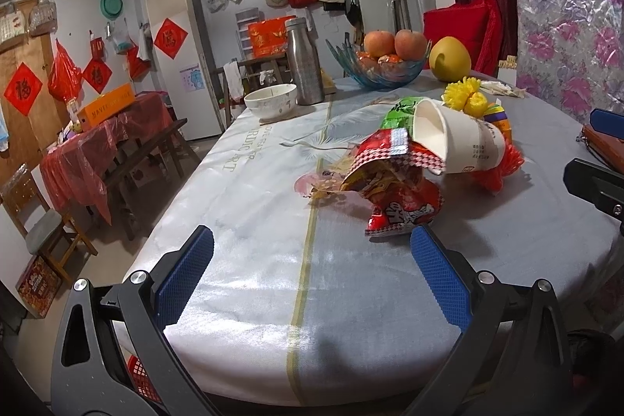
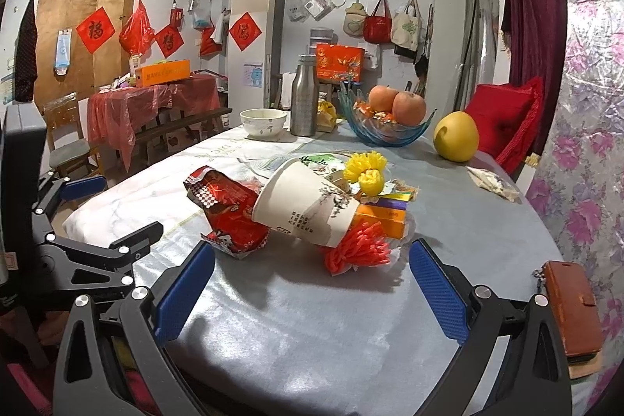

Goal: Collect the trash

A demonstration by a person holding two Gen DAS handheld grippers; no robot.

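Note:
A heap of trash lies mid-table: a tipped white paper cup, a crumpled red snack bag, red foam netting, yellow foam netting, a green wrapper and orange and purple packets. My left gripper is open with nothing in it, and its right finger sits just short of the snack bag. My right gripper is open too, low over the cloth just short of the red netting. The left gripper shows at the left in the right wrist view.
At the back of the grey-clothed table stand a white bowl, a steel flask, a glass fruit bowl with apples and a yellow pomelo. A brown wallet lies at the right edge. A red basket shows below.

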